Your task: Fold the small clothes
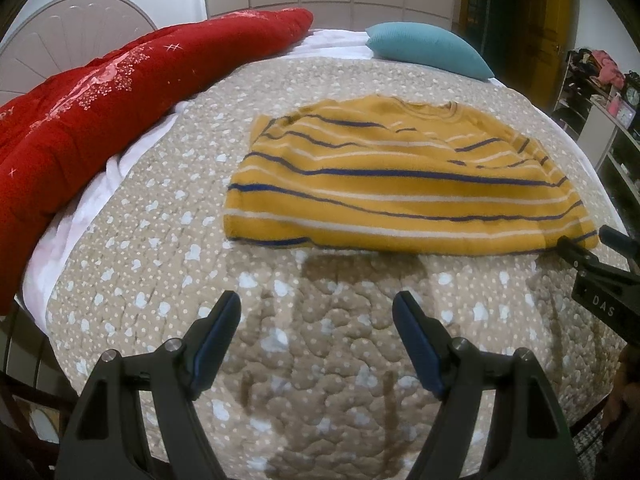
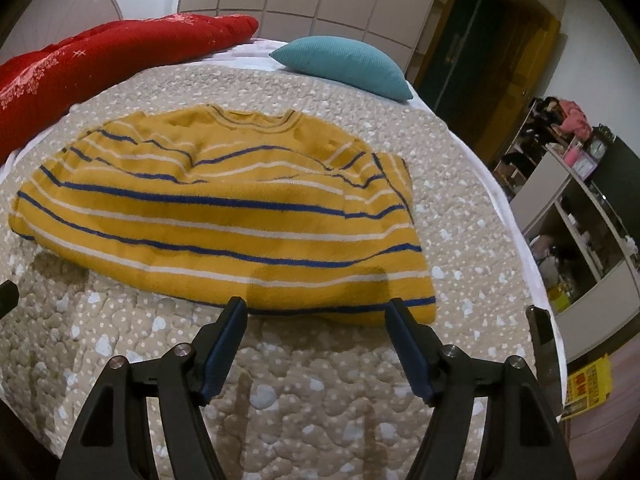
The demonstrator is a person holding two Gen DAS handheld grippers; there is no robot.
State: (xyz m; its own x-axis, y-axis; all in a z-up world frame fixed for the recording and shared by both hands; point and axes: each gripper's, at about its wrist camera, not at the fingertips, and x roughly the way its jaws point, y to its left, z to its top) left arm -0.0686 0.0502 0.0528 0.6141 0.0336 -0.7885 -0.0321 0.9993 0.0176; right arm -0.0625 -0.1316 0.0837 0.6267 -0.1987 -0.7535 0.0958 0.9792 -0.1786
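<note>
Hovering low over the quilted bed (image 1: 160,208), the left gripper (image 1: 316,312) and right gripper (image 2: 316,316) both have jaws spread wide and hold nothing, likely poised to take the near hem. Just beyond lies the yellow striped sweater (image 2: 224,216), spread on the bed with sleeves seemingly tucked in, slightly rumpled, neckline farthest away.
</note>
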